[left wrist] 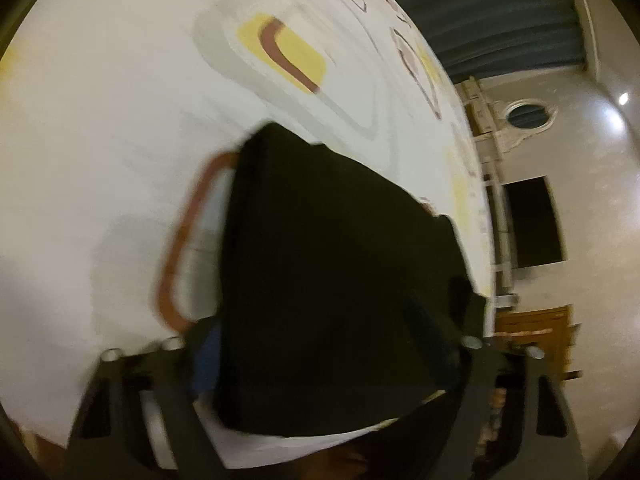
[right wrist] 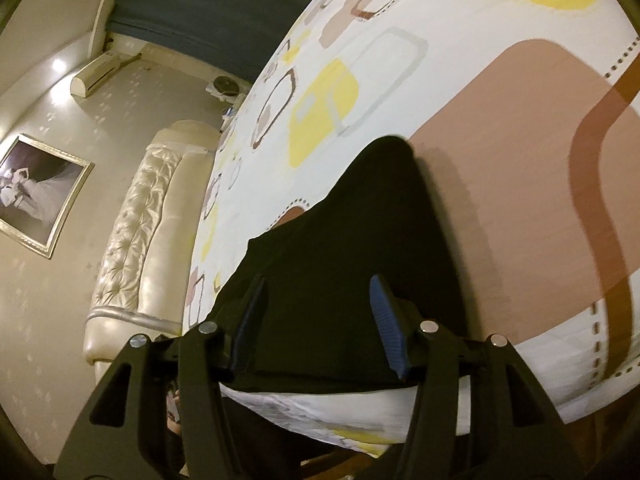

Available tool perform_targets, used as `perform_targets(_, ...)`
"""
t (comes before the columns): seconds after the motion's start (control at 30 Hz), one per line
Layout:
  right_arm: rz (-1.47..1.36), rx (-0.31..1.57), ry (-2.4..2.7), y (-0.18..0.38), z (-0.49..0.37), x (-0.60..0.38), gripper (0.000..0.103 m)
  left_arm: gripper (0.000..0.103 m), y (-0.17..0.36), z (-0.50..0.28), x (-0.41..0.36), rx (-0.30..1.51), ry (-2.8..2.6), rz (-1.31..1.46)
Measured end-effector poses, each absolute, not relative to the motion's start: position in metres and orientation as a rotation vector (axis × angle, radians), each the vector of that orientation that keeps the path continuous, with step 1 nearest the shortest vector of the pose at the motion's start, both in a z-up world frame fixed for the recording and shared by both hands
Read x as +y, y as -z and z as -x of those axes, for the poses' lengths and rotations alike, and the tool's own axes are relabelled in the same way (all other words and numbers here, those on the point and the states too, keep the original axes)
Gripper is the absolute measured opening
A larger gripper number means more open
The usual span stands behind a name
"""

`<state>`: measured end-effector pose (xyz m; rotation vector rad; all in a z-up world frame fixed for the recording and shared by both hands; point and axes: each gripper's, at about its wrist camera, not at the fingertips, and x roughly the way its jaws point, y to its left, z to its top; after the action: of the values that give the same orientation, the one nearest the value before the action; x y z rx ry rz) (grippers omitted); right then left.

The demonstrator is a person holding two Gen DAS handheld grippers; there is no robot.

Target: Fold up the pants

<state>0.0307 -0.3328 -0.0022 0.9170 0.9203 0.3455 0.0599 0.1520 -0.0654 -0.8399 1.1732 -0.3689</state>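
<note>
Black pants (right wrist: pixel 340 264) lie folded in a dark block near the edge of a bed (right wrist: pixel 520 128) covered in a white sheet with yellow and brown shapes. The right gripper (right wrist: pixel 316 312) hangs over them with jaws apart. The left gripper (left wrist: pixel 320 360) is blurred and largely hidden by the cloth, so I cannot tell its jaws' state.

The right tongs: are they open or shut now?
Open. The right tongs show a wide gap between the blue pads, with the black pants lying behind.
</note>
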Motion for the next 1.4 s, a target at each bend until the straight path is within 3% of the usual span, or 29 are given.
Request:
perform_targets(0.07, -0.913, 0.924, -0.350, 0.003, -0.030, -0.328, 0.053, 0.052, 0.070, -0.062, 0.149, 1.191, 0.352, 0.862)
perform_targets(0.17, -0.905, 0.917, -0.338, 0.003, -0.029, -0.325, 0.055, 0.018, 0.074, -0.062, 0.143, 1.215, 0.352, 0.876)
perform_targets(0.4, -0.941, 0.873, -0.316, 0.001, -0.025, -0.327, 0.060, 0.013, 0.053, -0.059, 0.138, 1.189, 0.298, 0.863)
perform_targets(0.67, -0.935, 0.849, -0.276, -0.002, -0.023, -0.328, 0.065, 0.013, -0.013, -0.064, 0.106, 1.100, 0.350, 0.776)
perform_targets(0.8, -0.925, 0.857, -0.267, -0.001, -0.023, -0.327, 0.068, 0.012, -0.051, -0.075, 0.062, 1.071, 0.393, 0.681)
perform_targets(0.97, -0.895, 0.840, -0.231, -0.005, -0.022, -0.325, 0.087, 0.012, -0.092, -0.079, -0.001, 1.044, 0.476, 0.528)
perform_targets(1.4, -0.960, 0.767, -0.063, -0.003, -0.012, -0.351, 0.092, 0.012, -0.097, -0.096, -0.151, 1.063, 0.556, 0.213)
